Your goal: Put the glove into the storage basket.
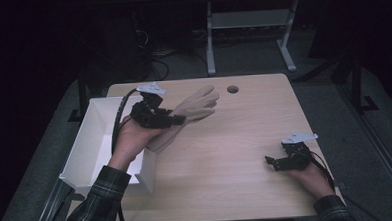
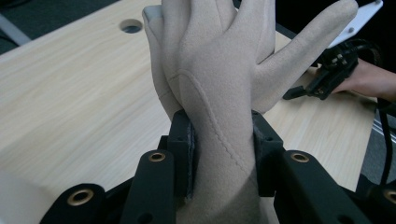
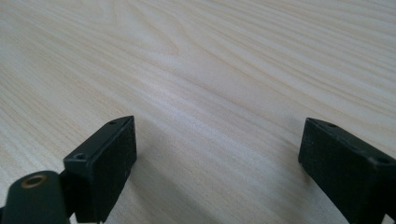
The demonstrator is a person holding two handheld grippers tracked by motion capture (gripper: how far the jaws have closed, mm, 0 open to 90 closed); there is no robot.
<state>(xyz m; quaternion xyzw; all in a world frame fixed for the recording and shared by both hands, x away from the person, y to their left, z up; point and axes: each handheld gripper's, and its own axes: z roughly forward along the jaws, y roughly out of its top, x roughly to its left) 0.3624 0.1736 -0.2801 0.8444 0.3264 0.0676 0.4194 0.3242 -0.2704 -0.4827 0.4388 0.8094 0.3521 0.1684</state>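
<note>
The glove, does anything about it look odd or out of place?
Nothing looks damaged or spilled. The beige glove is clamped at its wrist in the left gripper, fingers pointing away, with what looks like a second glove layered behind it. The white box sits squarely at the table's left edge.

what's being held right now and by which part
The left gripper clamps the beige glove at its wrist, below the thumb. The right gripper holds nothing.

Lab: bare test table (image 1: 225,139), floor cables (image 1: 157,62), metal frames (image 1: 210,35).
</note>
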